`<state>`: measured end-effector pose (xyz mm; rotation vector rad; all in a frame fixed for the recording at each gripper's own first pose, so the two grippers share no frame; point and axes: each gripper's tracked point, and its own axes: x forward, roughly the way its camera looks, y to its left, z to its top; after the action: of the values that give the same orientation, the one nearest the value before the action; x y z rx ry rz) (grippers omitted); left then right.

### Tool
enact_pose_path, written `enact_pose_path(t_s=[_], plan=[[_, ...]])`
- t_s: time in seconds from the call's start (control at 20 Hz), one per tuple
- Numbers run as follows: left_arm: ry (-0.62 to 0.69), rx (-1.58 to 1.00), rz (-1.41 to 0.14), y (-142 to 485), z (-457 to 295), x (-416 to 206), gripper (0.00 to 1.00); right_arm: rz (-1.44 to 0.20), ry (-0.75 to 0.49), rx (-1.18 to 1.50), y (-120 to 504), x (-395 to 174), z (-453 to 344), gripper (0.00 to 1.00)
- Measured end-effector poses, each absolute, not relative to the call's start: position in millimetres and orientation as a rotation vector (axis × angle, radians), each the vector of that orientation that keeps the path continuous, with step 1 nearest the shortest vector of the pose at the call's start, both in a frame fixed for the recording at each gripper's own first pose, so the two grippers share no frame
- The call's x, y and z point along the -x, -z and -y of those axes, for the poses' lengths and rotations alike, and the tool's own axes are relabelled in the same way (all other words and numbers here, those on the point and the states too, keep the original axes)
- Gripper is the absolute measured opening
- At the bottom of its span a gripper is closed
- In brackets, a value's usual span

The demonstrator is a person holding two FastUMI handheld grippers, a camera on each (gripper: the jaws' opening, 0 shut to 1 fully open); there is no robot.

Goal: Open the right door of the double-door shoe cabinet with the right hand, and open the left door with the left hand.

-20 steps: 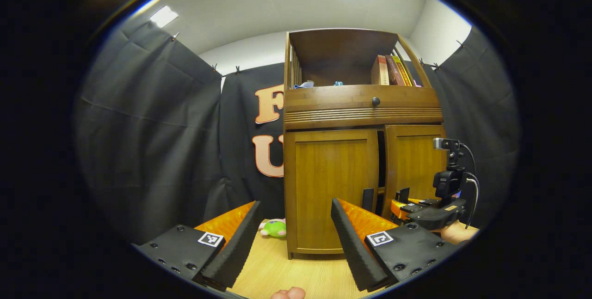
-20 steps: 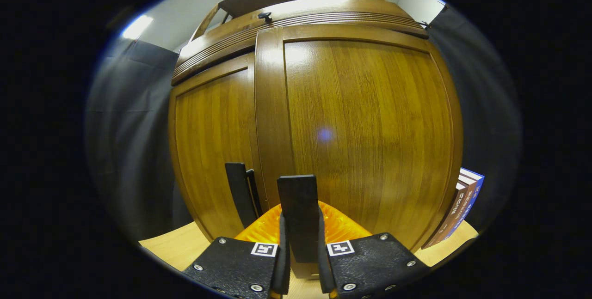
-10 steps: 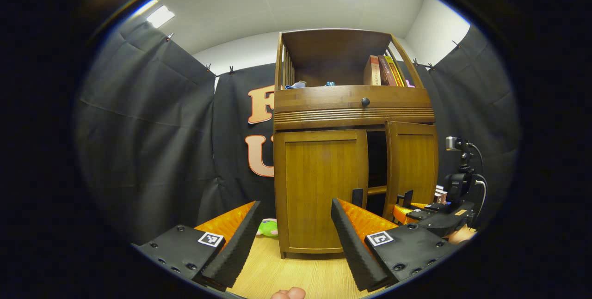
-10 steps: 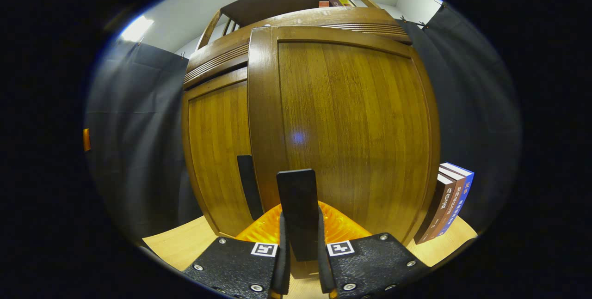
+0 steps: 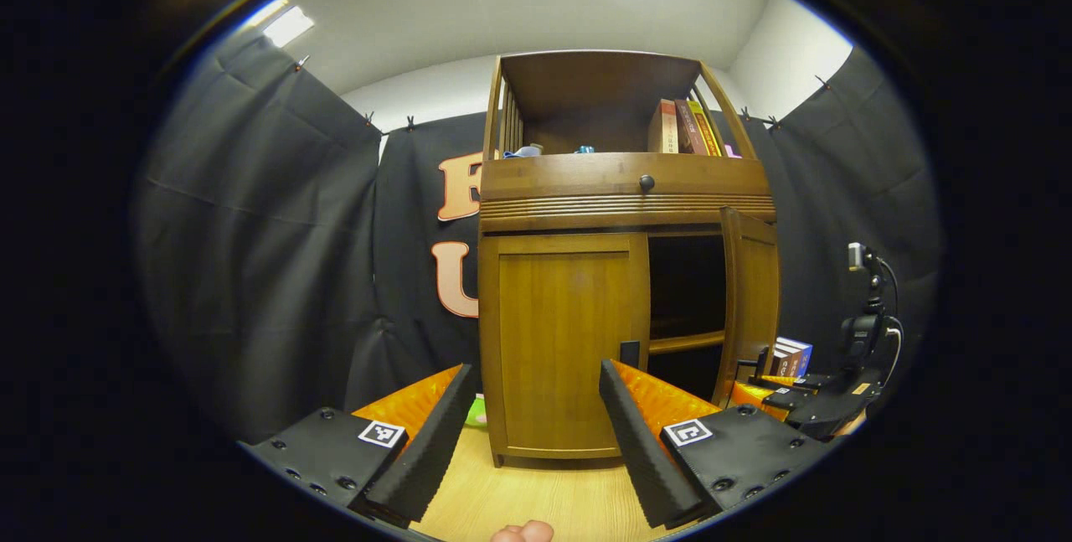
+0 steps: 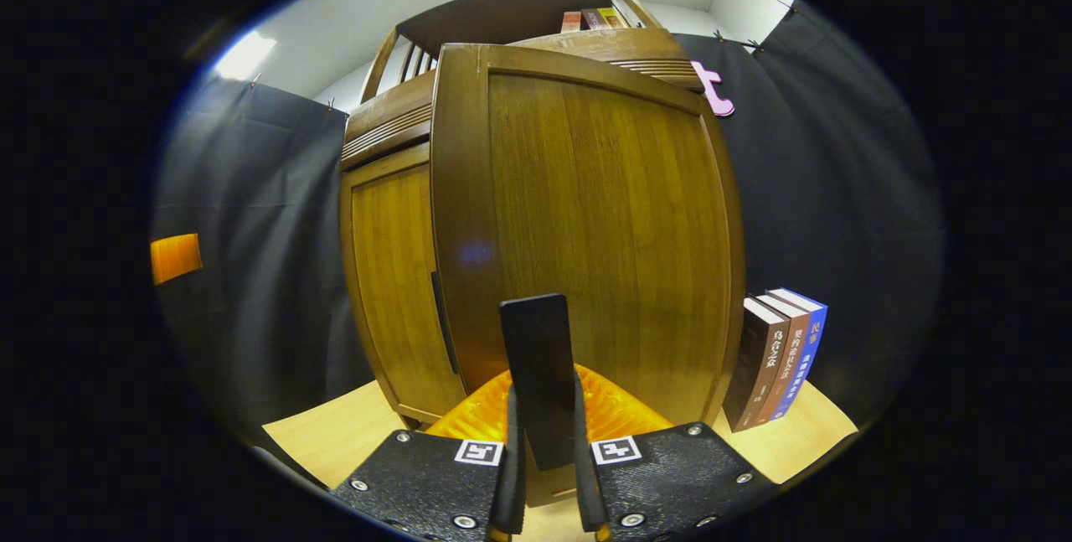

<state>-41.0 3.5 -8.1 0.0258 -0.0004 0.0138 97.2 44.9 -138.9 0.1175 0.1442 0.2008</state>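
Wooden and amber-toned, the double-door shoe cabinet is standing at twelve o'clock in the left gripper view as we are working it with a gripper in each hand. Its right door is swinging out toward three o'clock, baring the dark interior and a shelf board, while the left door is sitting flush in its frame. We are holding the left gripper low at six o'clock with its fingers spread wide apart, short of the left door and touching nothing. In the right gripper view, the right gripper is sitting with its fingers closed on a dark upright handle at the bottom of the right door. That same gripper is appearing at four o'clock in the left gripper view, just beside the opened door's lower edge. Books are leaning upright on the pale floor at four o'clock, beside the cabinet.
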Motion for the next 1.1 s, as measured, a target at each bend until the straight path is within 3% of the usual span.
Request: enact_pose_path(t_s=[0.45, 0.5, 0.55, 0.6, 0.95, 1.0, 1.05, 1.1], plan=[[0.002, -0.021, -0.014, 16, 12, 43, 0.95, -0.154, -0.145, -0.122, 139, -65, -6, 0.24], [0.009, -0.017, -0.014, 16, 15, 42, 0.96, -0.156, -0.136, -0.119, 140, -61, 0, 0.34], [0.015, -0.013, -0.014, 17, 19, 42, 0.96, -0.156, -0.126, -0.118, 140, -56, 6, 0.33], [0.020, -0.012, -0.013, 16, 21, 43, 0.96, -0.156, -0.114, -0.121, 140, -53, 12, 0.24], [0.053, 0.001, -0.017, 20, 43, 42, 0.96, -0.165, -0.059, -0.113, 141, -43, 44, 0.18], [0.058, 0.001, -0.017, 21, 45, 42, 0.96, -0.166, -0.053, -0.104, 142, -42, 46, 0.29], [0.060, 0.001, -0.016, 21, 47, 42, 0.96, -0.164, -0.044, -0.092, 141, -40, 49, 0.29], [0.062, -0.001, -0.016, 22, 48, 42, 0.95, -0.159, -0.033, -0.084, 141, -39, 54, 0.18]])
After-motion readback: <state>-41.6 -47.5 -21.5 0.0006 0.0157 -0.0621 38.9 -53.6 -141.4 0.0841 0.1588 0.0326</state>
